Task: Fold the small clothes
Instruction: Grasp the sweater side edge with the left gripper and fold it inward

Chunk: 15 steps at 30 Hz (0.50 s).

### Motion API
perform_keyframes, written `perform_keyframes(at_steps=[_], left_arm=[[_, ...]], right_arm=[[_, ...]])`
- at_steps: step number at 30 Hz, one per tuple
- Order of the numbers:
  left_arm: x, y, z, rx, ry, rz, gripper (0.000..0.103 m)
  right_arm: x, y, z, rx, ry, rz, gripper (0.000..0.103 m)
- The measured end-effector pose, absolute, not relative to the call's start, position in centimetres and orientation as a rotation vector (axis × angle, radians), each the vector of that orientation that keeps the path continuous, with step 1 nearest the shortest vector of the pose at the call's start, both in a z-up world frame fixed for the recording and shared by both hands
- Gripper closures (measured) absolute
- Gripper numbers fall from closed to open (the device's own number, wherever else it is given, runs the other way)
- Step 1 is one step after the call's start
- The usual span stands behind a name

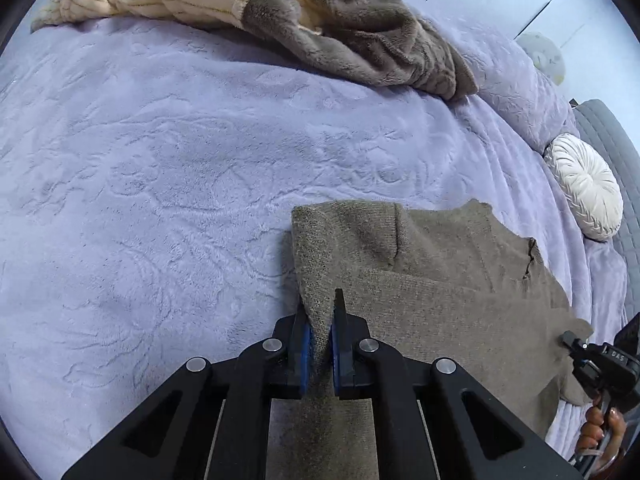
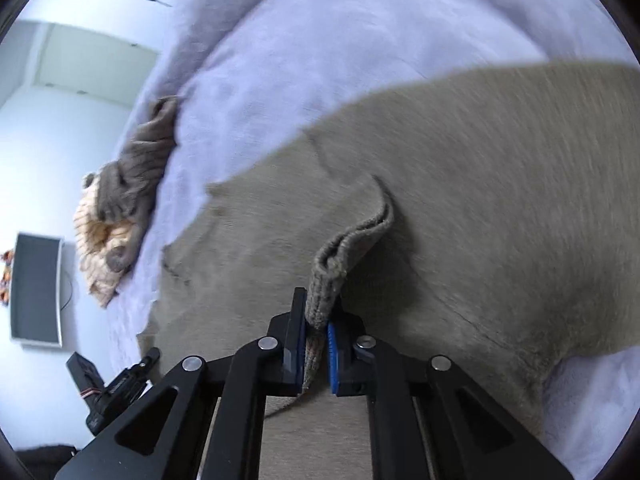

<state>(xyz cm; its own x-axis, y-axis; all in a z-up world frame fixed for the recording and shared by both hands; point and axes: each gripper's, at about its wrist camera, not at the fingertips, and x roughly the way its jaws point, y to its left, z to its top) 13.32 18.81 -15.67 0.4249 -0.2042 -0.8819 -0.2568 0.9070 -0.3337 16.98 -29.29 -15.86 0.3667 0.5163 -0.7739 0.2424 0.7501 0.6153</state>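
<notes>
A grey-brown knit garment (image 1: 440, 280) lies partly folded on a lilac bedspread (image 1: 160, 180). My left gripper (image 1: 320, 308) is shut on a pinched ridge of its edge, with cloth running between the blue pads. In the right wrist view the same garment (image 2: 480, 180) spreads across the bed, blurred by motion. My right gripper (image 2: 318, 308) is shut on a doubled ribbed edge of it, which stands up between the fingers. The right gripper also shows at the garment's far corner in the left wrist view (image 1: 568, 338). The left gripper shows in the right wrist view (image 2: 150, 356).
A cream striped and brown plush blanket (image 1: 280, 4) is heaped at the far side of the bed and also shows in the right wrist view (image 2: 120, 208). A round white cushion (image 1: 588, 188) lies at the right. A dark wall screen (image 2: 36, 288) hangs beyond the bed.
</notes>
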Motion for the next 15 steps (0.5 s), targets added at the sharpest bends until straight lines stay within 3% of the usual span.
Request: perform_keyframes(at_steps=[6,11,15], left_arm=[[13.3,18.7,-16.3,-0.461,1.132,0.079,0.094],[12.6,18.2,-14.7,-0.37,1.144,0.095,0.094],[11.1,17.6,-13.4,-0.34,1.153,0.102,0.094]], right_arm=[[16.4,-30.2,-17.4,0.661,1.264,0.076,0.094],[14.6,-32.2,-18.2,0.757,1.258,0.034,0.096],[13.6,-32.0,-17.7,0.79,1.29,0.073,0.09]])
